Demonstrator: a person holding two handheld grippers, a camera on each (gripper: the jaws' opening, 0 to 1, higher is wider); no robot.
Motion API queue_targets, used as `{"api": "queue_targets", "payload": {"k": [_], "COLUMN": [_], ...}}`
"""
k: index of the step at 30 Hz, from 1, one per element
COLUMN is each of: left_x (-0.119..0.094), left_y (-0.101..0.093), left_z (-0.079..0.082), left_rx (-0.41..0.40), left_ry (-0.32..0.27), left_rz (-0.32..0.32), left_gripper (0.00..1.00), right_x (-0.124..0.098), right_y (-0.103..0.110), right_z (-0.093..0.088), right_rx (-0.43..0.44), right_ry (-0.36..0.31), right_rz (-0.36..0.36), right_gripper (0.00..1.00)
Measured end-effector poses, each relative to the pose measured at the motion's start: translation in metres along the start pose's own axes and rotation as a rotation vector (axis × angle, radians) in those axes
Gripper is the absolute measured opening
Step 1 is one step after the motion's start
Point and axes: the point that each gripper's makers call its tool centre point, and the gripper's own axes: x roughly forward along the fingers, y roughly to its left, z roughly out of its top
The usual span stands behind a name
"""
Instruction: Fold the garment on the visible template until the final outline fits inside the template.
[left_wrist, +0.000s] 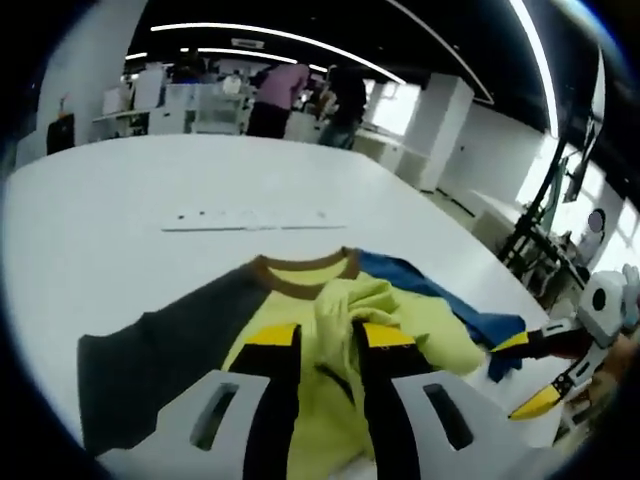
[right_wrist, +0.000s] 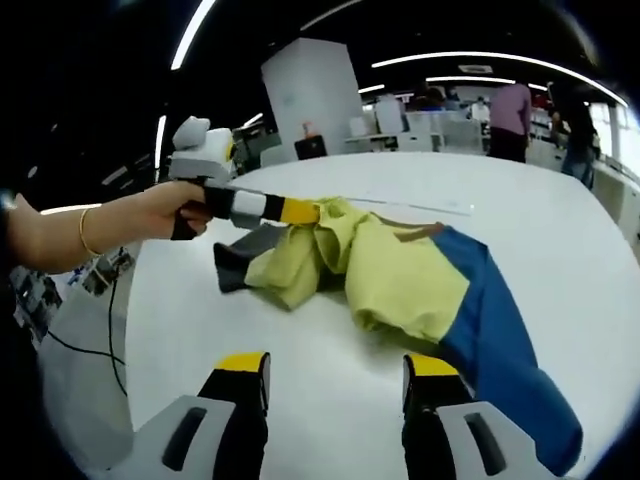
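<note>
Folding is barely begun, I'd judge: the shirt (right_wrist: 400, 270) lies rumpled on the white surface (right_wrist: 330, 380), its yellow body bunched, the blue sleeve (right_wrist: 500, 330) trailing one way and the grey sleeve (left_wrist: 150, 360) the other. Squaring it up and every tidy fold still look to be ahead. I can't make out the template.

Nearest, the right gripper (right_wrist: 335, 375) hovers low over bare surface just short of the cloth, jaws wide and holding nothing. Beyond it the left gripper (right_wrist: 310, 211), held level in a person's hand (right_wrist: 170, 212) with a bracelet at the wrist, is pinched on a bunch of yellow cloth (left_wrist: 338, 310) and lifts it a little. Farther off, people stand among desks.
</note>
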Motion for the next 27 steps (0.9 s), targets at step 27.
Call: {"api": "queue_targets", "payload": {"k": [27], "left_x": [-0.032], "left_y": [-0.027], "left_z": [-0.040], "left_rx": [0.066], "left_ry": [0.017], "left_rz": [0.010], "left_gripper": [0.32], "right_x": [0.037], "right_y": [-0.013], "right_z": [0.020], "right_rx": [-0.091], "right_ry": [-0.062], "right_rz": [-0.105], "right_gripper": [0.14]}}
